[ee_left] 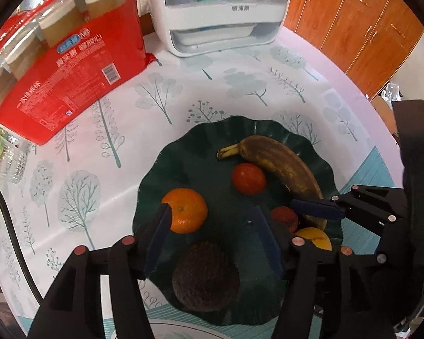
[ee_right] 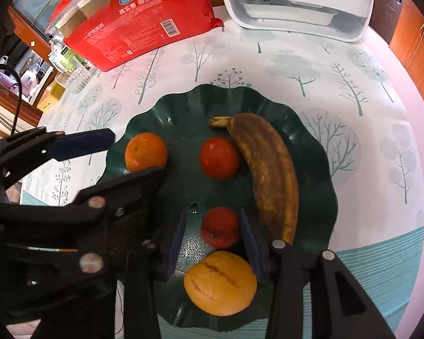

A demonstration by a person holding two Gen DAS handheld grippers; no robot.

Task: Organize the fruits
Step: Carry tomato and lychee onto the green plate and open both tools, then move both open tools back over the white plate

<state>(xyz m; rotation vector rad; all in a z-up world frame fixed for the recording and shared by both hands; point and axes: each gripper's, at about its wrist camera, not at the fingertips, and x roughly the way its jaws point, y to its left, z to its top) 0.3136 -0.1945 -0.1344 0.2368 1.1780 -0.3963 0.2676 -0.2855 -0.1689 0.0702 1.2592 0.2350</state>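
Left jaws: apart — left gripper (ee_left: pixel 212 220) tilted steeply down over the green plate (ee_left: pixel 183 141), gripping nothing.
Right jaws: apart — right gripper (ee_right: pixel 213 237) straddling the small red fruit (ee_right: pixel 219 227); contact unclear.
Plate: banana (ee_right: pixel 268 169), tomato (ee_right: pixel 219 158), orange (ee_left: pixel 188 210), brown fruit (ee_left: pixel 205 275), yellow fruit (ee_right: pixel 220 282).
Table: tree-print cloth (ee_right: pixel 353 113).

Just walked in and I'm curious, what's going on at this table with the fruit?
A person holding two grippers is sorting fruit on a dark green plate. The left gripper stands open over the plate, with nothing pressed between its fingers. The right gripper is open around a small red fruit, not squeezing it. A banana, orange and tomato already lie there.
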